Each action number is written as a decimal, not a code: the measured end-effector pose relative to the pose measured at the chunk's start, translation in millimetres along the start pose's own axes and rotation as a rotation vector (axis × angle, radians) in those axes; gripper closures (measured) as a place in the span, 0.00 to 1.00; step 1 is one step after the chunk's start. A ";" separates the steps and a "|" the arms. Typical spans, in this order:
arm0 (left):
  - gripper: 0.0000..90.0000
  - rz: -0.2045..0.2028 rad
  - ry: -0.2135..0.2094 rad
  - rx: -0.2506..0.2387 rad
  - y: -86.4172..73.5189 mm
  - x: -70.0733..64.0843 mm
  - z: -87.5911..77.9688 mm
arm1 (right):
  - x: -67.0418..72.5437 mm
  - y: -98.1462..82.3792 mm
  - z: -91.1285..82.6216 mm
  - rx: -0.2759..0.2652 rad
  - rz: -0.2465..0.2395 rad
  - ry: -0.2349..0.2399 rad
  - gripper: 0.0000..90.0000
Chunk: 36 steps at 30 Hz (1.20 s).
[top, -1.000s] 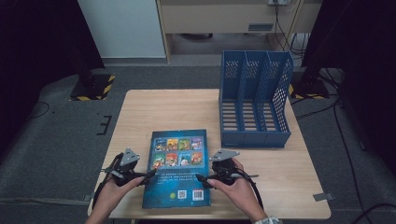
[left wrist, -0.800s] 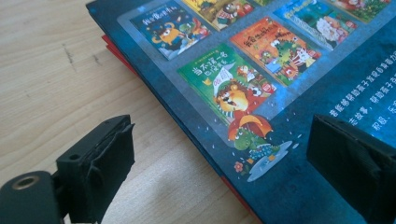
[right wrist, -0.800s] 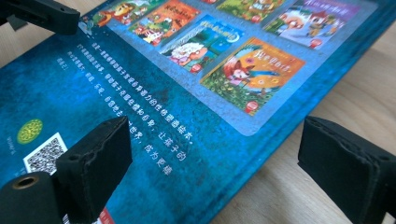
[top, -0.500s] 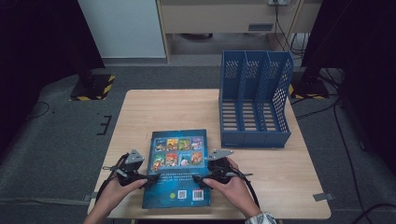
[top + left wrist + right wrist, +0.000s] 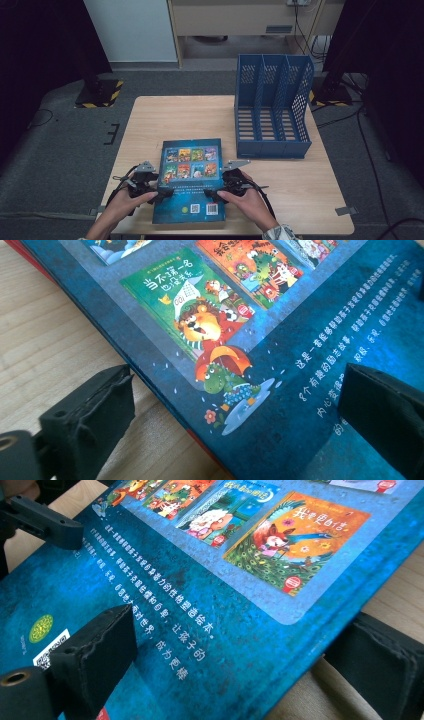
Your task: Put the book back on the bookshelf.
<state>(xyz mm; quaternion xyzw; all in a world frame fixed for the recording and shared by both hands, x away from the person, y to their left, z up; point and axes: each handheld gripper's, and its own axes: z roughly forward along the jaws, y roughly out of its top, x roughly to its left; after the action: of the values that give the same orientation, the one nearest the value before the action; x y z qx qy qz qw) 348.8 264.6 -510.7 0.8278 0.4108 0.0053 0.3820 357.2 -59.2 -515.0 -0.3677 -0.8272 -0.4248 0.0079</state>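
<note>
Two handheld grippers at either side edge of a blue picture book lying flat on the wooden table.

From the left, we see the left gripper [image 5: 159,192] at the book's [image 5: 191,180] left edge; its jaws have just been opening and now stand spread, one over the bare wood and one over the cover, neither pad pressing on it. The children's picture book lies back cover up near the table's [image 5: 165,115] front edge, its small cover pictures toward the far side and its barcode toward us. The right gripper [image 5: 214,192] straddles the book's right edge, one jaw above the cover and the other below that edge; we cannot tell whether it pinches. Farther right and back, well apart, stands the blue three-slot file rack [image 5: 272,107].
</note>
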 end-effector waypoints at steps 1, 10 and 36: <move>0.01 -0.034 -0.064 -0.006 -2.8 6.8 4.5 | -1.0 0.2 1.9 0.000 0.006 0.011 0.08; 0.04 0.017 -0.014 0.034 3.5 -1.0 1.0 | 1.9 2.8 2.1 0.019 -0.009 -0.008 0.09; 0.27 0.042 0.102 -0.073 24.1 -14.0 -30.9 | 5.4 34.8 -19.8 -0.020 -0.016 -0.099 0.29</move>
<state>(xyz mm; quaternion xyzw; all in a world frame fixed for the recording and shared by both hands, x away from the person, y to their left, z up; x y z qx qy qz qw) 345.9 265.5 -469.2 0.8206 0.4116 0.0706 0.3902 368.8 -57.1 -476.3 -0.3815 -0.8253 -0.4143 -0.0399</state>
